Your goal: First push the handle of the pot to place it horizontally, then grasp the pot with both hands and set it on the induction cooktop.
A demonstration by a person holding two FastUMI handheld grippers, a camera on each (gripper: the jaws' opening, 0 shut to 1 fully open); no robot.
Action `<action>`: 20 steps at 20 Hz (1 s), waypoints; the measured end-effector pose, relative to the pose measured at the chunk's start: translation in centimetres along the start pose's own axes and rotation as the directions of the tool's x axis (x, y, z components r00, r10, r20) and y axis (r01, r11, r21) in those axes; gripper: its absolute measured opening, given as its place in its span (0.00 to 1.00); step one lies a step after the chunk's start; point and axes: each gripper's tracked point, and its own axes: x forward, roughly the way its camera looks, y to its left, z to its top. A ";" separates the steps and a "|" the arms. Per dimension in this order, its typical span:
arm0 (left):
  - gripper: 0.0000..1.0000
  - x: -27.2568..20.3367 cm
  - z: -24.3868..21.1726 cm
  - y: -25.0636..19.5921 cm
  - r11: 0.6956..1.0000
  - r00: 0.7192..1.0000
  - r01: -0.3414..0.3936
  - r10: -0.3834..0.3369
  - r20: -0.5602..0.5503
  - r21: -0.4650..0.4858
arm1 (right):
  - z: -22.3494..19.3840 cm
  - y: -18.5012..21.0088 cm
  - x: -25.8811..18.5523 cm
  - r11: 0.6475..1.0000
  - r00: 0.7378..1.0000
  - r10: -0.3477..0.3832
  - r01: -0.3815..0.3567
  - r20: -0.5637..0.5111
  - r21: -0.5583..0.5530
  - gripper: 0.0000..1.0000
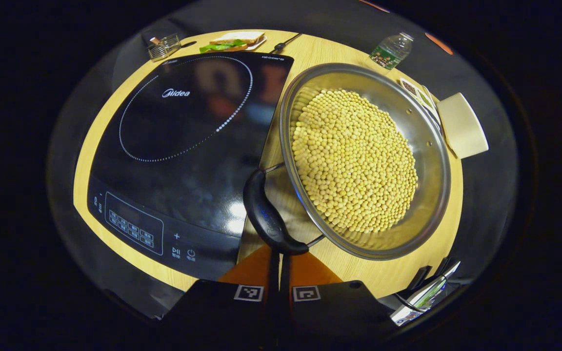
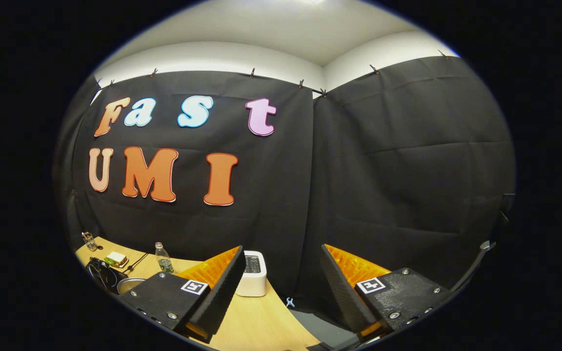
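In the left gripper view a steel pot (image 1: 432, 146) full of yellow beans sits on the wooden table, to the right of the black induction cooktop (image 1: 173, 146). Its black handle (image 1: 265, 213) lies on the side nearest me, slanting along the cooktop's right edge. My left gripper (image 1: 279, 258) is shut, its tips right at the handle's near end, with nothing between them. My right gripper (image 2: 282, 253) is open and held up off the table, facing the booth wall. In the right gripper view the pot's rim (image 2: 130, 282) and the cooktop (image 2: 101, 273) sit low on the left.
At the table's far edge are a sandwich (image 1: 234, 41), a wire rack (image 1: 164, 46) and a water bottle (image 1: 392, 50). A white box (image 1: 461, 126) and a small seasoning tray (image 1: 417, 92) sit right of the pot. The box (image 2: 251, 280) lies between the right fingers.
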 end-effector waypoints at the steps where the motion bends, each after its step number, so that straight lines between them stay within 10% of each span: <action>1: 0.08 -0.2 0.3 0.0 1.000 1.000 -0.008 0.008 0.007 0.002 | 0.0 0.4 0.1 1.000 1.000 0.004 -0.004 -0.004 -0.001 0.95; 20: 0.08 -0.5 9.8 -1.2 0.976 0.963 -0.110 0.058 0.264 0.188 | -3.1 12.1 2.4 0.974 0.972 0.214 -0.220 -0.099 -0.052 0.95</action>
